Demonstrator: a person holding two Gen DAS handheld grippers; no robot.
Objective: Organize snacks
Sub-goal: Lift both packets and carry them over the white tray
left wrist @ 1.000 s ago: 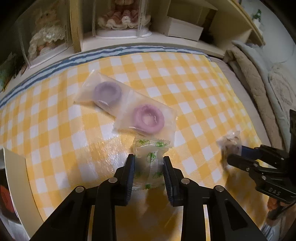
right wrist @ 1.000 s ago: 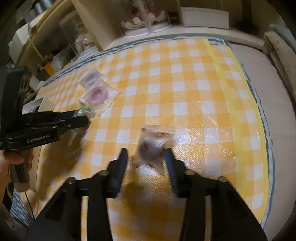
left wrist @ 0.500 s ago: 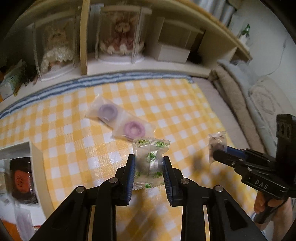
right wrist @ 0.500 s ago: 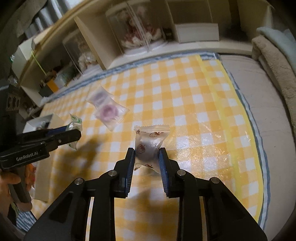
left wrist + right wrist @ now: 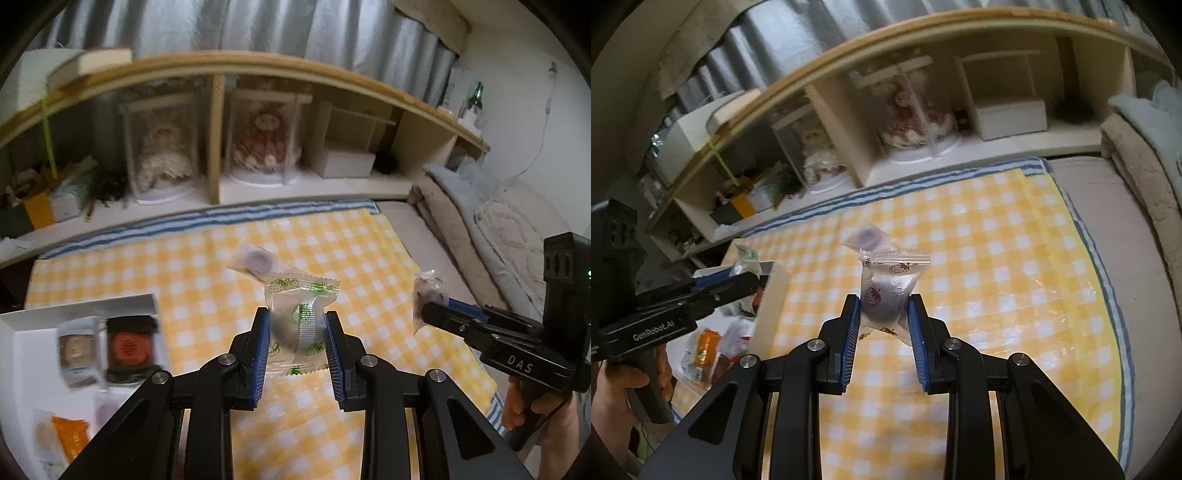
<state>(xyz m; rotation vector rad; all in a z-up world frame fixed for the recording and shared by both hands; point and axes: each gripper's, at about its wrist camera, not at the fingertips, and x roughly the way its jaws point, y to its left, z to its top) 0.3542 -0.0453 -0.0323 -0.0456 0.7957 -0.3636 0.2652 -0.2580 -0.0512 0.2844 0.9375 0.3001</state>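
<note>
Two grippers of ours are raised over the yellow checked cloth (image 5: pixel 207 280). At its left edge sits our white box (image 5: pixel 85 308), wrapped snacks inside. Our left gripper (image 5: pixel 295 321) is clamped on a clear packet with green strawberry print (image 5: pixel 299 314), held off the cloth. Our right gripper (image 5: pixel 882 308) pinches a clear packet with brown strawberry print (image 5: pixel 886 291), also lifted. Behind them, a clear packet with a purple ring (image 5: pixel 255 258) lies on the cloth.
</note>
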